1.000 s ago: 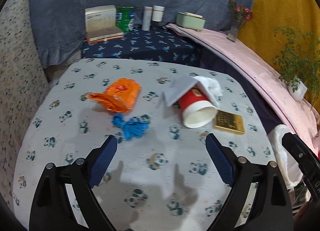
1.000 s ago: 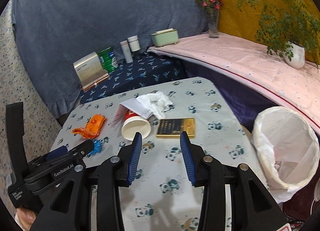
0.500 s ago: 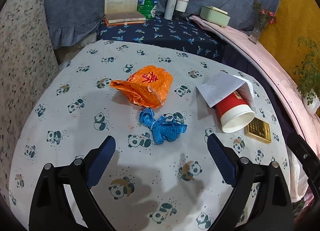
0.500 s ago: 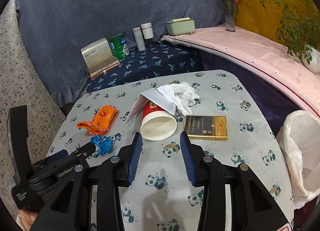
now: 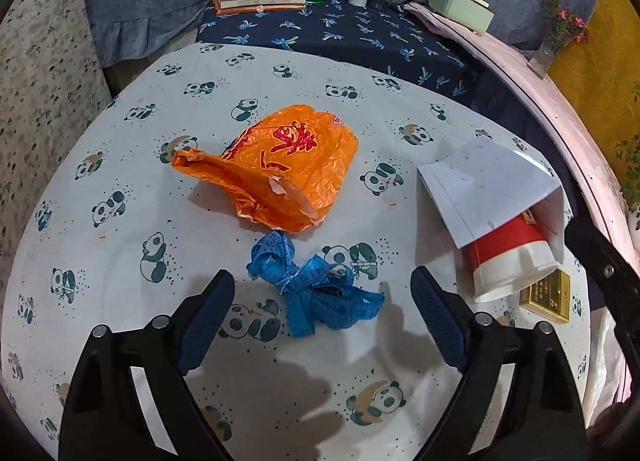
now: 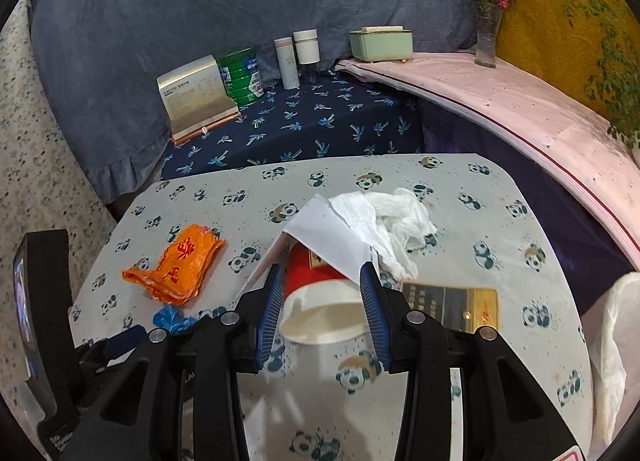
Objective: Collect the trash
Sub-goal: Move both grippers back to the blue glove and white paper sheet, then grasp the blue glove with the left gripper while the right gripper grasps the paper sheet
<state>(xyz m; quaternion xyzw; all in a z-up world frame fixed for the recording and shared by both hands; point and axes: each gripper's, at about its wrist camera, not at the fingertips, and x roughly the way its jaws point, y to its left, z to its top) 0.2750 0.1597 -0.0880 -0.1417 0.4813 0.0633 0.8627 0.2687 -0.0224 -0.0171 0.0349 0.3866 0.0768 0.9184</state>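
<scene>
Left gripper (image 5: 322, 303) spread wide above a blue measuring tape (image 5: 316, 291) on the panda-print tabletop (image 5: 120, 165), orange plastic bag (image 5: 276, 173) just beyond, right gripper (image 6: 322, 293) parted around a tipped red paper cup (image 6: 320, 297), not clamped, gold box (image 6: 452, 303) beside

orange wrapper (image 5: 280, 169), blue tape (image 5: 316, 289), panda-print tablecloth (image 5: 120, 245)

Trash on panda-print cloth.
Crumpled orange wrapper (image 5: 280, 169); blue tape tangle (image 5: 316, 289) at its 6 o'clock; red cup (image 5: 508, 257) toppled, 3 o'clock.
</scene>
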